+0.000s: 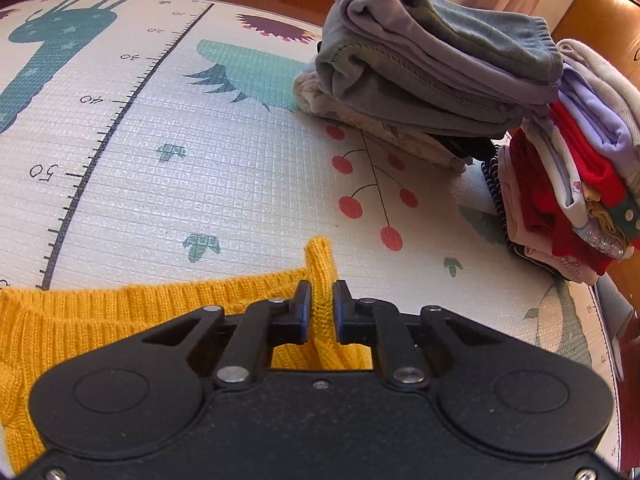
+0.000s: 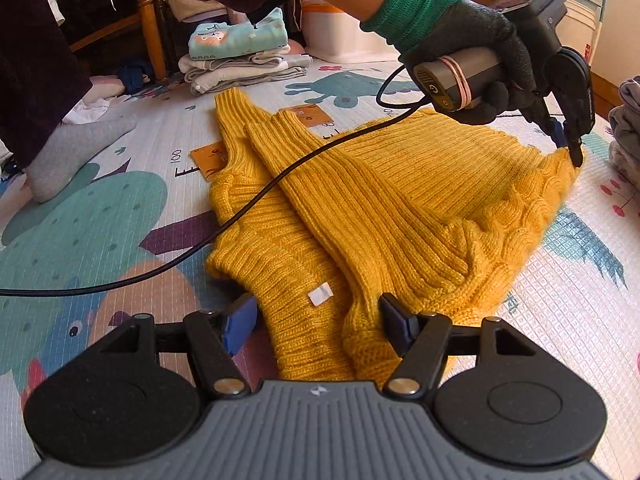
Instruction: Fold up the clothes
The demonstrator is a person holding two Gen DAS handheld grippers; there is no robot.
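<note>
A yellow knitted sweater (image 2: 360, 200) lies on the printed play mat (image 2: 80, 220), both sleeves folded across its body and a white label (image 2: 321, 294) near its hem. My right gripper (image 2: 318, 322) is open at the near edge, its blue pads (image 2: 240, 320) on either side of the knit. A gloved hand (image 2: 472, 52) holds my left gripper (image 2: 568, 144) at the sweater's far right corner. In the left wrist view, that left gripper (image 1: 322, 304) is shut on a raised fold of the yellow sweater (image 1: 100, 320).
Two piles of folded clothes stand on the play mat (image 1: 200, 140): a grey-and-lilac pile (image 1: 420, 64) and a red, pink and lilac pile (image 1: 572, 184). A black cable (image 2: 240, 216) crosses the sweater. A foot in a grey sock (image 2: 72, 148), another folded pile (image 2: 240, 56) and a wooden chair leg (image 2: 152, 20) are at the left.
</note>
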